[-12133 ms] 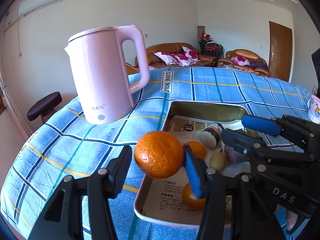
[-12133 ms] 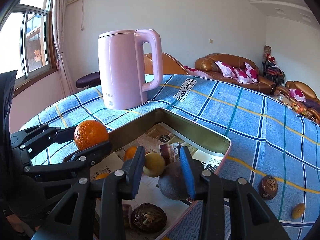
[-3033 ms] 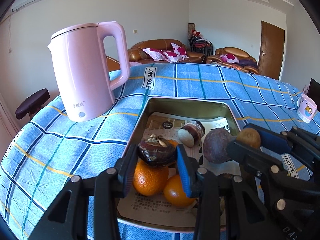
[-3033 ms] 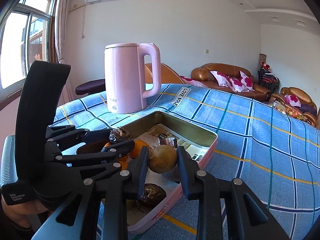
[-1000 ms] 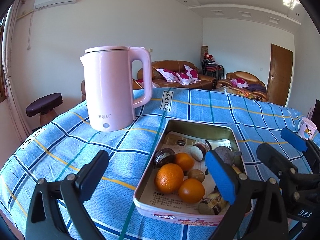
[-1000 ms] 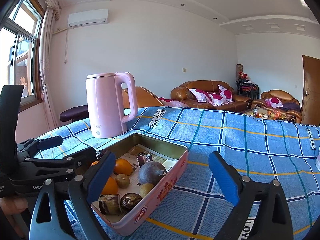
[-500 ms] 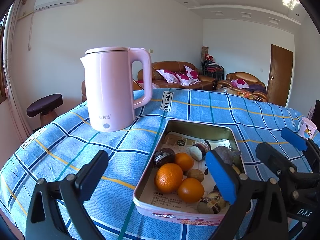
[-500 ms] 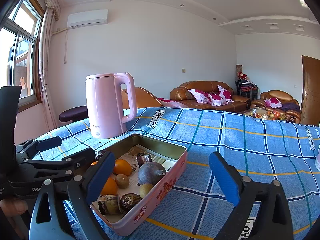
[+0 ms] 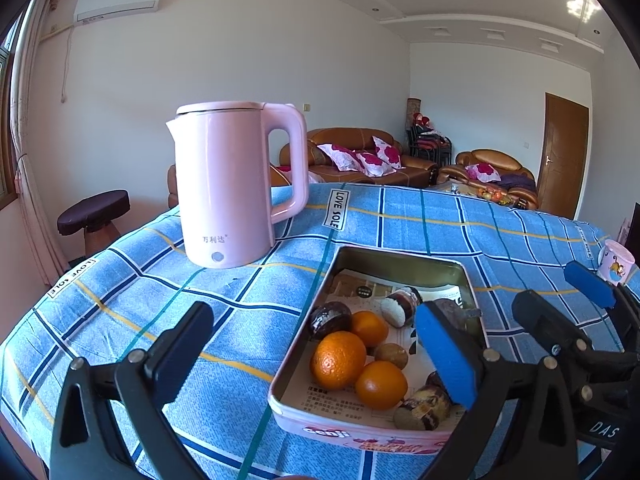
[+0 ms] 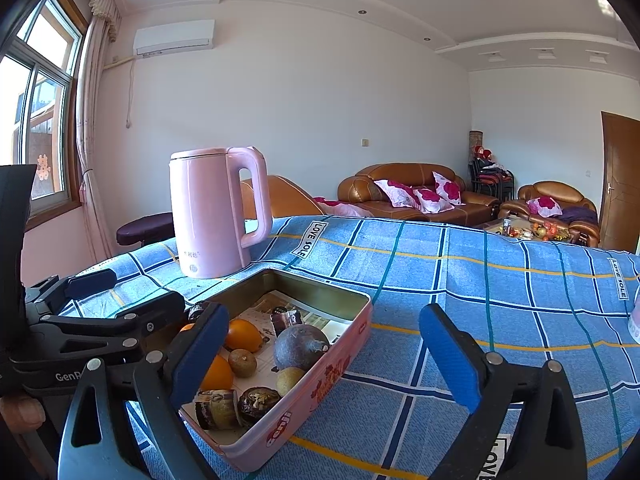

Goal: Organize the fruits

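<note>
A pink rectangular tin (image 9: 304, 364) (image 10: 340, 376) lined with printed paper sits on the blue checked tablecloth. Inside lie oranges (image 9: 338, 359) (image 10: 243, 335), a dark purple passion fruit (image 10: 300, 347), small brown fruits (image 9: 391, 353) (image 10: 245, 362) and dark mangosteens (image 9: 330, 319) (image 10: 256, 399). My left gripper (image 9: 316, 356) hovers above and in front of the tin, open and empty. My right gripper (image 10: 326, 356) hangs open over the tin's right side, nothing between its fingers. Each gripper shows in the other's view, the right one (image 9: 576, 332) and the left one (image 10: 100, 320).
A tall pink kettle (image 9: 232, 184) (image 10: 214, 210) stands behind the tin to the left. A small white cup (image 9: 618, 258) sits at the table's far right edge. Beyond the table are a dark stool (image 9: 94, 212) and brown sofas (image 10: 416, 196).
Both grippers let go of their fruit and drew back and up from the tin, jaws wide. Over the last second the views have barely shifted.
</note>
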Available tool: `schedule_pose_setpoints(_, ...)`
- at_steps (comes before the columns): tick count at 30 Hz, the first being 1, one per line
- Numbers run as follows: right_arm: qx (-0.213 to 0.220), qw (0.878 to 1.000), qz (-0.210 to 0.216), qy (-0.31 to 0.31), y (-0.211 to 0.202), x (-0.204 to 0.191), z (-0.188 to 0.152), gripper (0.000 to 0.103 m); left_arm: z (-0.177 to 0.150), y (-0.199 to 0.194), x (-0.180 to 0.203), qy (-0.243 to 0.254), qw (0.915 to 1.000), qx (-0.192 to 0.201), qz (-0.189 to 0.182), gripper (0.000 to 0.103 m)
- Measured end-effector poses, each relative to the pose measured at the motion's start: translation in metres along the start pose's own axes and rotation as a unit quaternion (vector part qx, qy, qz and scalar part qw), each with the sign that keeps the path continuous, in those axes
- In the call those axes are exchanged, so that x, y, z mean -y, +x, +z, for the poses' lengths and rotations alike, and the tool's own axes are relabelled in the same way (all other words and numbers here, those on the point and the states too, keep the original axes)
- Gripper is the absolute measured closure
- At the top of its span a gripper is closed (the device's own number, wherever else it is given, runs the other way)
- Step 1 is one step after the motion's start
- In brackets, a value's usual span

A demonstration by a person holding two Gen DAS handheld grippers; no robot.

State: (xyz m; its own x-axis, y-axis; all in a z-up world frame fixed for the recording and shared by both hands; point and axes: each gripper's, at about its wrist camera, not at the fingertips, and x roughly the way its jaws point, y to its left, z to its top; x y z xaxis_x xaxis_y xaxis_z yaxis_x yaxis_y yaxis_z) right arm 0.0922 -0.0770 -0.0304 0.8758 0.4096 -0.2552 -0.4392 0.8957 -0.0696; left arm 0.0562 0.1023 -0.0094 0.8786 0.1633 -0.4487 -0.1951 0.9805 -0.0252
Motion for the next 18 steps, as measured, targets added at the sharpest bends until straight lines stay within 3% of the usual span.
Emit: schedule_pose_setpoints(18, 0.009, 1.000, -0.013, -0.007, -0.0039, -0.0024, 0.0007, 0.006, -0.0017, 0.0000, 0.0005, 0.004, 0.9997, 0.012, 0.021, 0.000)
